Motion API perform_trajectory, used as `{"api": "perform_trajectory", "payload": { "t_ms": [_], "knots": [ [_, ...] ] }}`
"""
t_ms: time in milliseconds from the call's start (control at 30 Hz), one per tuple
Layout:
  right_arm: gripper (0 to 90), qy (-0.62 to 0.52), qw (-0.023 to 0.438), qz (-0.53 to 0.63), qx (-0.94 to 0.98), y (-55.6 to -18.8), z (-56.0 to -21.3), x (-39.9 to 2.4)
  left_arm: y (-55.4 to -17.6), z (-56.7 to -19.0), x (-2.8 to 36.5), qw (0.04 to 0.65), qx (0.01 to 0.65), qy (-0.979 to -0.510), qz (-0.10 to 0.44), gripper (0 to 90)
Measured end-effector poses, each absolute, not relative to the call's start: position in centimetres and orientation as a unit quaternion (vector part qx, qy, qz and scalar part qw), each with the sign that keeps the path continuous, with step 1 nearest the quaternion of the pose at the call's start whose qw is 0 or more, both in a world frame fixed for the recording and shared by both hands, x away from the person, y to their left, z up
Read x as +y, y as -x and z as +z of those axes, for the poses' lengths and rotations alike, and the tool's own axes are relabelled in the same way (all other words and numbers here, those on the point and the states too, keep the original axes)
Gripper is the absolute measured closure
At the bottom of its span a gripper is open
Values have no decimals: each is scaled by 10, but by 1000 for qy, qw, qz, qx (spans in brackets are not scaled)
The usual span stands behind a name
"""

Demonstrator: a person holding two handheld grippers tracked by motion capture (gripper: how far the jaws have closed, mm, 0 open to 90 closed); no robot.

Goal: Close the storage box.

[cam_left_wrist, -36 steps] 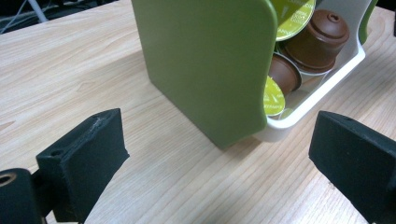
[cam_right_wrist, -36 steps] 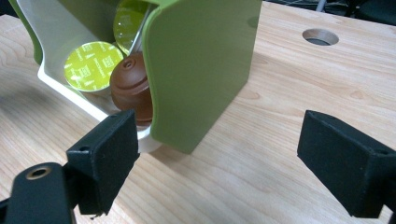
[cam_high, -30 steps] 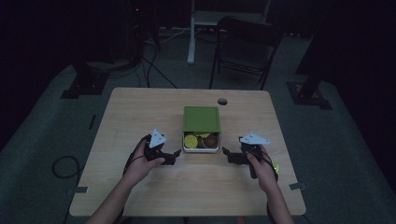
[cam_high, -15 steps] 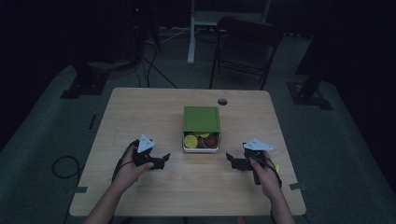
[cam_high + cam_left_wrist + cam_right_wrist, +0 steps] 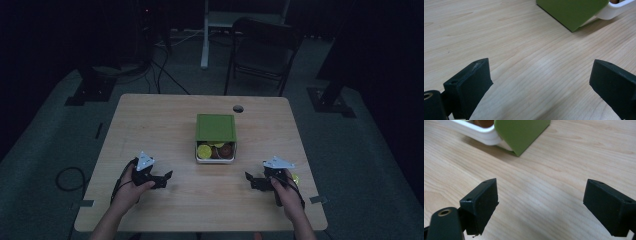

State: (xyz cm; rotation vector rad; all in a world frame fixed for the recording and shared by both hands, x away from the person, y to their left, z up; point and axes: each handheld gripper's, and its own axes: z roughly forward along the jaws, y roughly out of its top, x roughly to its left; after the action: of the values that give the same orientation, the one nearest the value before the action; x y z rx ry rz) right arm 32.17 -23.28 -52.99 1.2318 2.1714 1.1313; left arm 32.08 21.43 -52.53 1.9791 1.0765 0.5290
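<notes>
A pale wooden tabletop [image 5: 165, 125] carries a white box [image 5: 215, 153] mid-table, its green lid [image 5: 215, 127] slid back; left claw [image 5: 163, 179] and right claw [image 5: 254, 181] rest on either side, both spread, empty

A dim lab or studio: stand bases [image 5: 95, 82], floor cables [image 5: 167, 70] and a folding chair [image 5: 262, 47]

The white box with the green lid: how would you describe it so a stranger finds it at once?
On the wooden table, look near the middle, between and beyond the two grippers. The white box sits there, its green lid slid back so the near end is open. Yellow and brown round pieces show inside.
</notes>
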Motion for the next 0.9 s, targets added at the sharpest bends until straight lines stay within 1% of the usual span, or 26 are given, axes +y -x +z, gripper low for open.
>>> {"api": "perform_trajectory", "payload": {
  "t_ms": [600, 900],
  "knots": [
    [122, -458, 198, 385, 776, -307, -541, -240, -298, -541, 248, 377, 476, -764, 217, 40],
    [123, -468, 196, 369, 779, -299, -549, -245, -284, -537, 264, 377, 500, -747, 222, 40]
  ]
}}
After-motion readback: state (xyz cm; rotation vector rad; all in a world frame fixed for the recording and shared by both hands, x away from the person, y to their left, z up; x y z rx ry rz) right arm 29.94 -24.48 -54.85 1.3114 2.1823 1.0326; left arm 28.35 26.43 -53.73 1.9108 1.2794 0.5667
